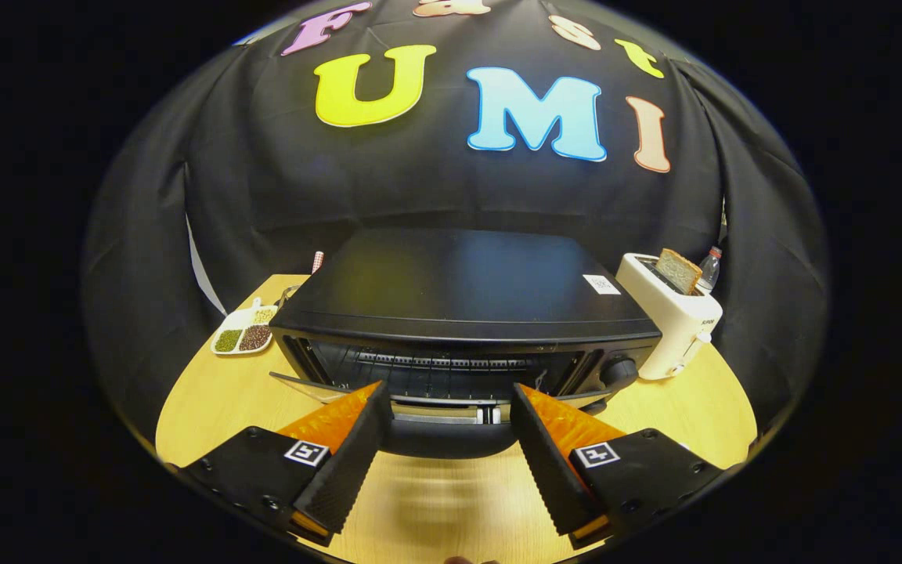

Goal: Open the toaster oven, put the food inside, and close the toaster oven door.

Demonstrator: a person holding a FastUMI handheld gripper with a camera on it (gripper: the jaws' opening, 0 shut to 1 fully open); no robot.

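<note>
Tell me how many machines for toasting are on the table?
2. The black toaster oven sits just ahead of the open gripper, its door down. The white pop-up toaster stands beside its knob side, a bread slice poking out. More could hide behind the oven.

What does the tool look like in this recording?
The tool has two wedge-shaped fingers with ribbed, textured inner pads. Each finger sits on a blocky housing with screws and a square black-and-white marker tag on top. Its fingers stand apart, before the toaster oven.
</note>
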